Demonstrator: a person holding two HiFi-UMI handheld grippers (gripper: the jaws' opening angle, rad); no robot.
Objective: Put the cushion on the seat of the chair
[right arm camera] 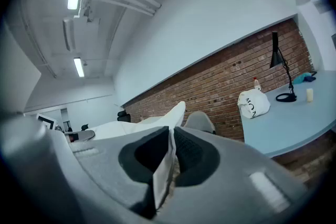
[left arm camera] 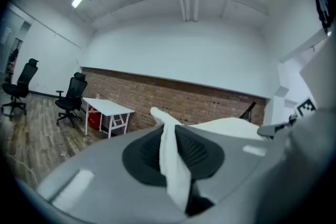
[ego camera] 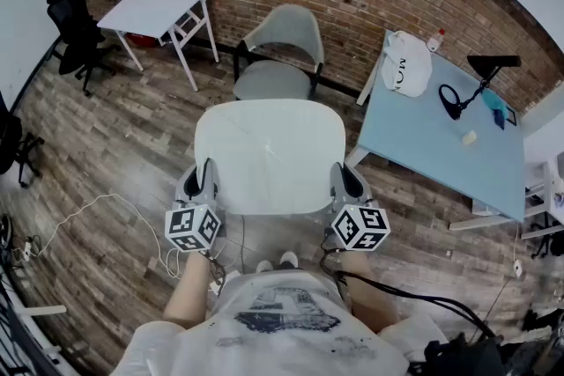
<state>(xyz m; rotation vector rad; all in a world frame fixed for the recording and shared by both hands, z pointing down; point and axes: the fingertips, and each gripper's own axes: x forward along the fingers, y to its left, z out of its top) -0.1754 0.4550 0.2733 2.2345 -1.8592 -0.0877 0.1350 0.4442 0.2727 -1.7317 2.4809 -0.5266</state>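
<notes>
L hand-held gripper [ego camera: 204,180] & R hand-held gripper [ego camera: 346,180] each pinch white cushion [ego camera: 269,154] edge, near grey chair [ego camera: 278,57].

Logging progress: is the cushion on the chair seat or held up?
Held up: left tongs and right tongs pinch the cushion; chair seat bare.

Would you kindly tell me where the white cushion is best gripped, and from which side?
Pinch the cushion by its thin near edge, one corner each, coming in level from the person's side, as the left gripper and right gripper hold it. It is wide and flat, so two spaced grips should keep it spread.
</notes>
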